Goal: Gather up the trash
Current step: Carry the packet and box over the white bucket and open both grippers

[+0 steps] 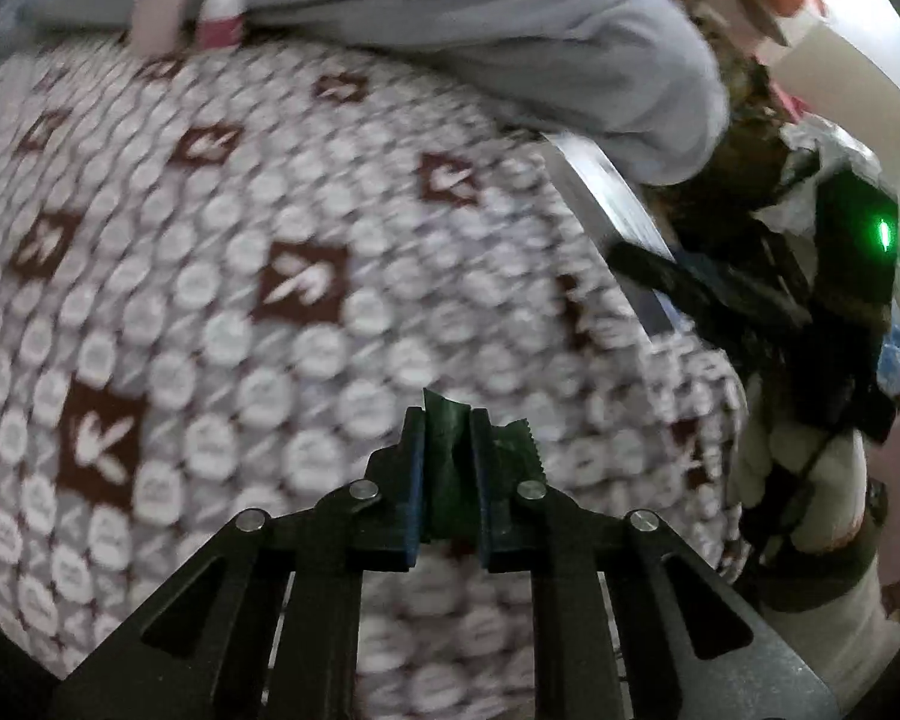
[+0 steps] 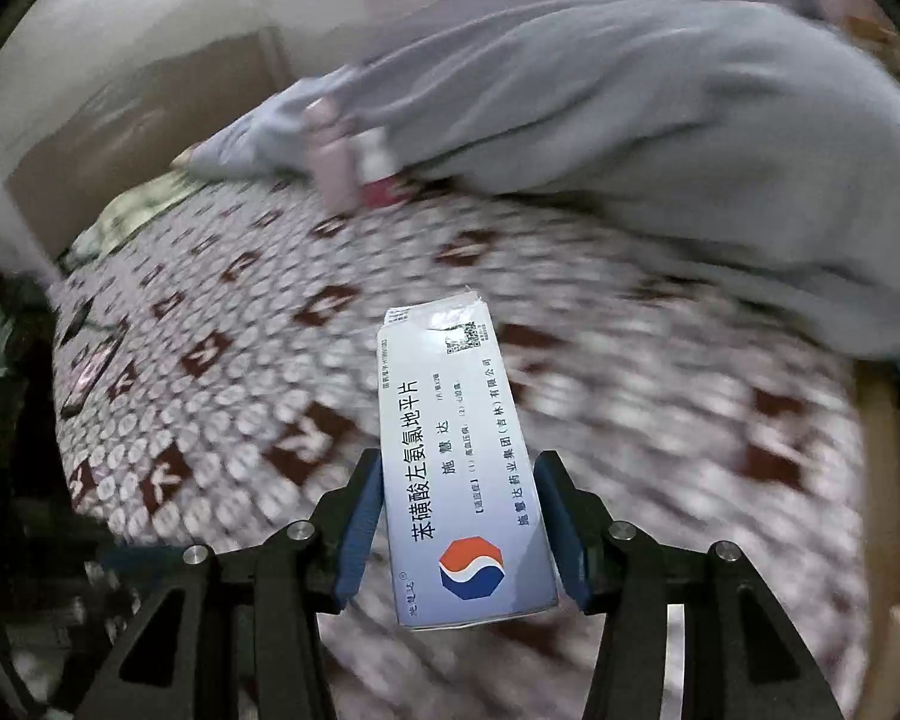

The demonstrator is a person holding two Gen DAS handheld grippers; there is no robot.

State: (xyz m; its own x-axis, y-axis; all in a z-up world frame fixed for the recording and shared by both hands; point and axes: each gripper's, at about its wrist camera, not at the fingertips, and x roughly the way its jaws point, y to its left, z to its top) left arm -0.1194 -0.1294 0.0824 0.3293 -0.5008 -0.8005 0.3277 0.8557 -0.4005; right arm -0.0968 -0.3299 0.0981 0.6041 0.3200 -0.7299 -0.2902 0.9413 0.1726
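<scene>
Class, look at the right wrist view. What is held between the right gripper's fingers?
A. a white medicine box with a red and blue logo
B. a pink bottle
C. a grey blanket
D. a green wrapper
A: the right gripper is shut on the medicine box, whose sides meet both blue pads above the patterned bedspread.

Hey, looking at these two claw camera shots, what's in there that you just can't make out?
- Green wrapper, left wrist view: the left claw covers its middle, so no print shows.
- Two bottles, left wrist view: tops cut off by the frame edge, labels blurred.
- Medicine box in the right claw, right wrist view: small print too small to read.
- Patterned bedspread, right wrist view: motion-blurred.
- Trash bin: not identifiable in either view.
</scene>
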